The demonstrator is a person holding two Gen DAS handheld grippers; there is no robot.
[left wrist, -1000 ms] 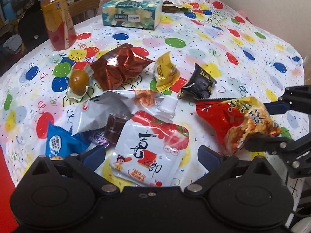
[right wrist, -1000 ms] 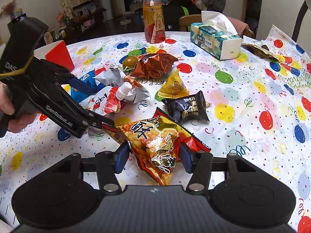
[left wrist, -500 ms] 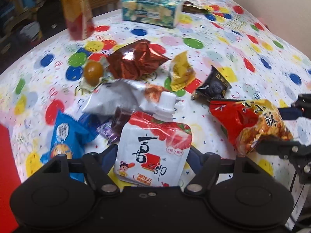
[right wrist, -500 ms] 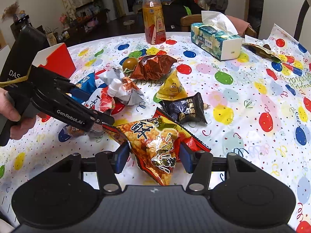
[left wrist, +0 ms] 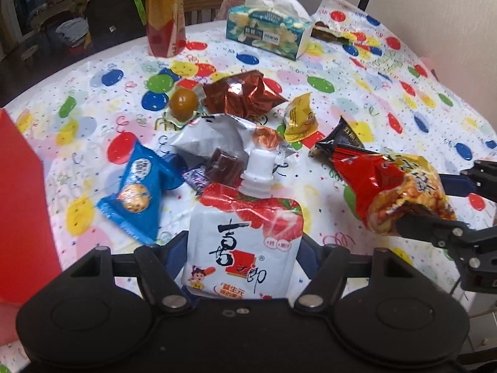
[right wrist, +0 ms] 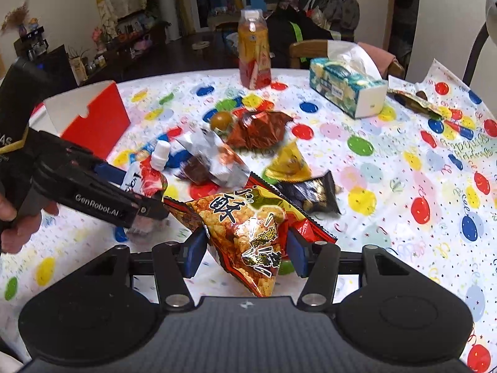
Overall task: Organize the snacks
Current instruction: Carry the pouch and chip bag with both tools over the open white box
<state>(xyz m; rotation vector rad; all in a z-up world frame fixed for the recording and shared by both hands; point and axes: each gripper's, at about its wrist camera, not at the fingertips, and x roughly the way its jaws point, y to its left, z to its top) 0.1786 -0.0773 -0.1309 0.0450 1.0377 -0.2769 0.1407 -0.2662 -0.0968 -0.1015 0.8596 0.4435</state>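
My left gripper [left wrist: 240,256] is shut on a white strawberry jelly pouch [left wrist: 245,227] with a white cap, holding it upright above the table. My right gripper [right wrist: 245,255] is shut on a red and yellow crispy snack bag [right wrist: 245,223], also lifted. The left wrist view shows that bag [left wrist: 388,189] at the right. In the right wrist view the pouch [right wrist: 149,177] is at the left, with a hand on the gripper's handle. An open red box [right wrist: 93,121] stands to the left of the snack pile.
Loose snacks lie mid-table: a blue packet [left wrist: 136,192], a silver bag [left wrist: 214,136], a brown foil bag [left wrist: 242,96], a yellow packet [left wrist: 301,118], a black packet [left wrist: 341,140] and a brown egg [left wrist: 183,102]. A drink bottle [left wrist: 164,12] and a tissue box [left wrist: 267,31] stand at the back.
My left gripper closed on the jelly pouch and lifted it off the table. The right gripper kept hold of the crispy snack bag and rose slightly.
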